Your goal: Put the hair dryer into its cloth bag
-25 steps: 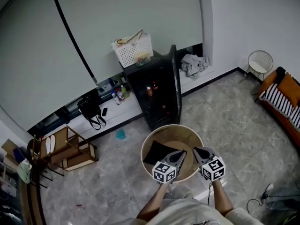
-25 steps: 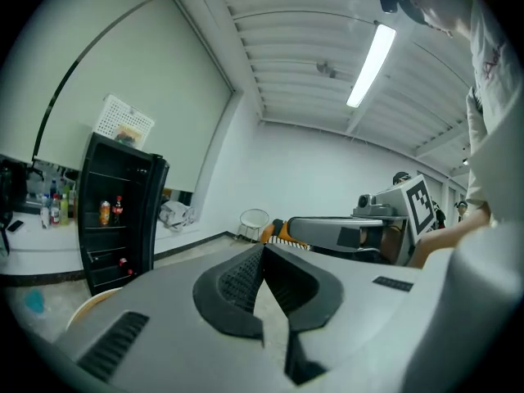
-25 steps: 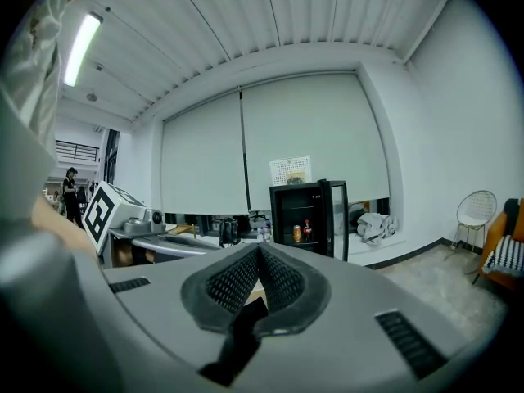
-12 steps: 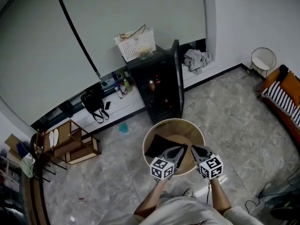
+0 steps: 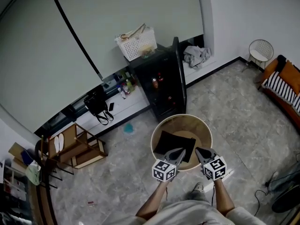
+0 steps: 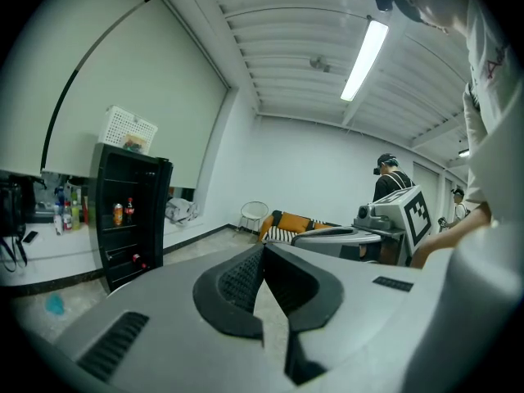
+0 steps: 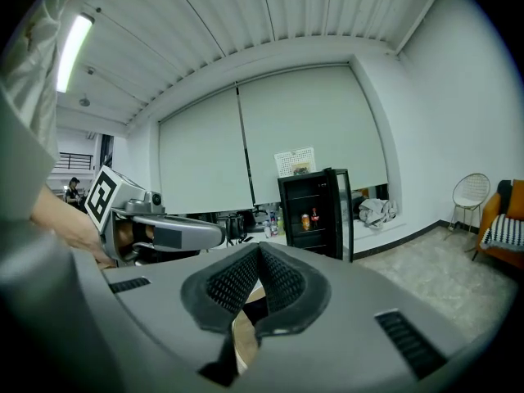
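Your left claw (image 5: pixel 181 152) is pressed together, holding nothing. Just ahead of it, the black cloth bag (image 5: pixel 171 144) lies on the round counter (image 5: pixel 206 131). Your right claw (image 5: pixel 198 152) beside it is also pressed together and empty. No hair dryer shows; it may be inside the bag or out of view.

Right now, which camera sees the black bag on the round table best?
The head view: it looks down on the black bag lying on the round table. Neither gripper view shows it clearly; both aim higher.
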Available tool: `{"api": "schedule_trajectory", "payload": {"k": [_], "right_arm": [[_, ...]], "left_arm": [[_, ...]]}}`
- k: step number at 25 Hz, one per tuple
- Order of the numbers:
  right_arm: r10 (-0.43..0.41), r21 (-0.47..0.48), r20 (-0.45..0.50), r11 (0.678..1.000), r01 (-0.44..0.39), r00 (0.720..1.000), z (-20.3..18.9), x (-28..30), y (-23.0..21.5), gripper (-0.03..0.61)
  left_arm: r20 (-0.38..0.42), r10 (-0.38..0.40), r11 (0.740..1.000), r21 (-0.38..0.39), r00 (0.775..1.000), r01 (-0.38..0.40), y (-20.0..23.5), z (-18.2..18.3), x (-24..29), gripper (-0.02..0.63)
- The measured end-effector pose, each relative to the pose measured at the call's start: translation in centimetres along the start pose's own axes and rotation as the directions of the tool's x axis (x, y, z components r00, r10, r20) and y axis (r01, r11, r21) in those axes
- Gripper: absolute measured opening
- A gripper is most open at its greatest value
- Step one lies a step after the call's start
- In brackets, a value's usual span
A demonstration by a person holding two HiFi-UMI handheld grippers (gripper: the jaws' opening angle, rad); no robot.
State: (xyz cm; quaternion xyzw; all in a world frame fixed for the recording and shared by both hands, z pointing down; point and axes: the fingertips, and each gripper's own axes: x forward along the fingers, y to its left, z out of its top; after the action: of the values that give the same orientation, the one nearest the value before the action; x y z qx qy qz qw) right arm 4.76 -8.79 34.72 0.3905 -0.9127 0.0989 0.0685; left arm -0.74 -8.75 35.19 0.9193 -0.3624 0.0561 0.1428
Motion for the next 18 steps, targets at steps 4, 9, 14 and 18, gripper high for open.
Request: {"api": "schedule_trajectory", "payload": {"k": [4, 9, 14, 18], "right_arm": [[-0.04, 0.009, -0.004, 0.999, 0.04, 0.999, -1.4, -0.9, 4.5, 0.028], [-0.068, 0.013, -0.035, 0.998, 0.069, 0.997, -3.5, -2.6, 9.9, 0.028], [-0.107, 0.006, -0.022, 0.994, 0.108, 0.994, -4.3, -4.7, 13.8, 0.027], [-0.126, -0.013, 0.005, 0.992, 0.126, 0.992, -3.8, -6.5, 16.3, 0.028]], "left_arm": [[-0.016, -0.03, 1.0, 0.0, 0.999, 0.03, -0.8, -2.0, -4.4, 0.031], [-0.029, -0.061, 0.998, -0.013, 0.998, 0.06, -2.0, -4.1, -8.7, 0.03], [-0.019, -0.087, 0.996, 0.005, 0.996, 0.087, -4.0, -5.2, -12.4, 0.029], [0.006, -0.096, 0.995, 0.025, 0.995, 0.096, -5.6, -5.0, -14.9, 0.03]]}}
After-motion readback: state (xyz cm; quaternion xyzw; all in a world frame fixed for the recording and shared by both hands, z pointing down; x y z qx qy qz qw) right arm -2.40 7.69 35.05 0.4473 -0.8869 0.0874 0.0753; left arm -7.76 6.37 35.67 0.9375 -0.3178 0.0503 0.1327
